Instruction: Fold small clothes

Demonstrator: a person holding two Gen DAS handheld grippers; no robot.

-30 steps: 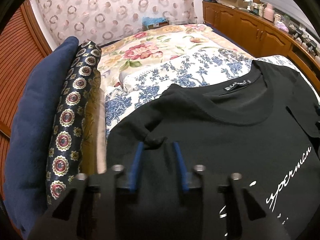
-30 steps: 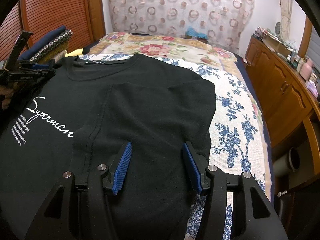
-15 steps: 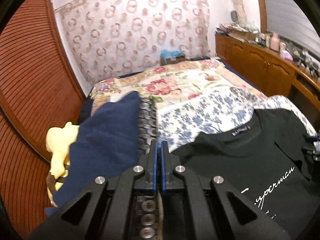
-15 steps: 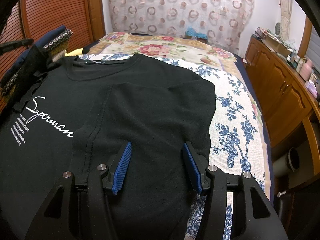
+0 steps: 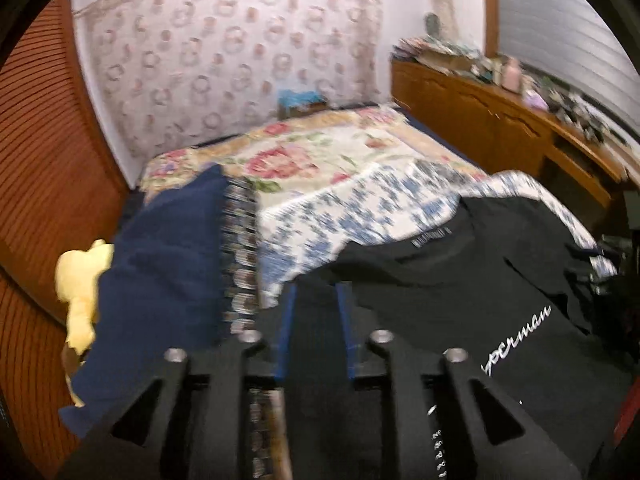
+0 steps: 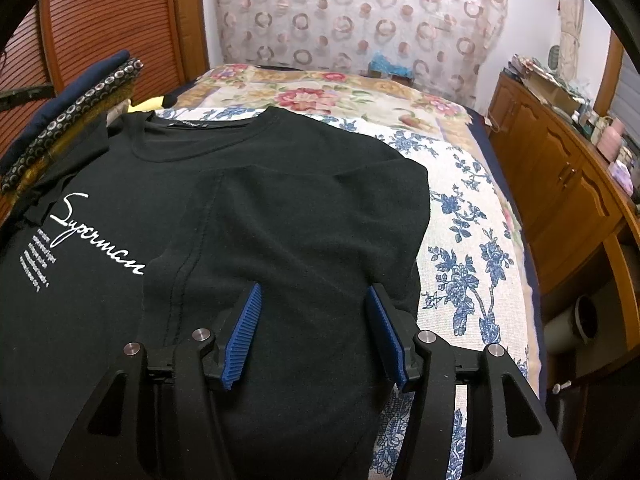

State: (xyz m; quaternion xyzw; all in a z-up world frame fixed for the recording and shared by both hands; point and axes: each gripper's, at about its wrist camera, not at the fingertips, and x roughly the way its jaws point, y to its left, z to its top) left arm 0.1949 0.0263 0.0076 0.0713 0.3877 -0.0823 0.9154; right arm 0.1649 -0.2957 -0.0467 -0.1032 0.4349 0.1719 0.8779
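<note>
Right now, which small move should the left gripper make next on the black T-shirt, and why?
Probably lower the left gripper back to the unfolded left side of the black T-shirt and pinch its edge. Its jaws are opening with no cloth pinched, while the right side already lies folded inward under the open right gripper.

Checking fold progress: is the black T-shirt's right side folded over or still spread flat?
Folded over. The black T-shirt has its side flap lying across the front, covering the print's end.

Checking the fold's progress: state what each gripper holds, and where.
Nothing held. The left gripper is opening, black fabric between its fingers but unpinched. The right gripper hangs open over the black T-shirt.
</note>
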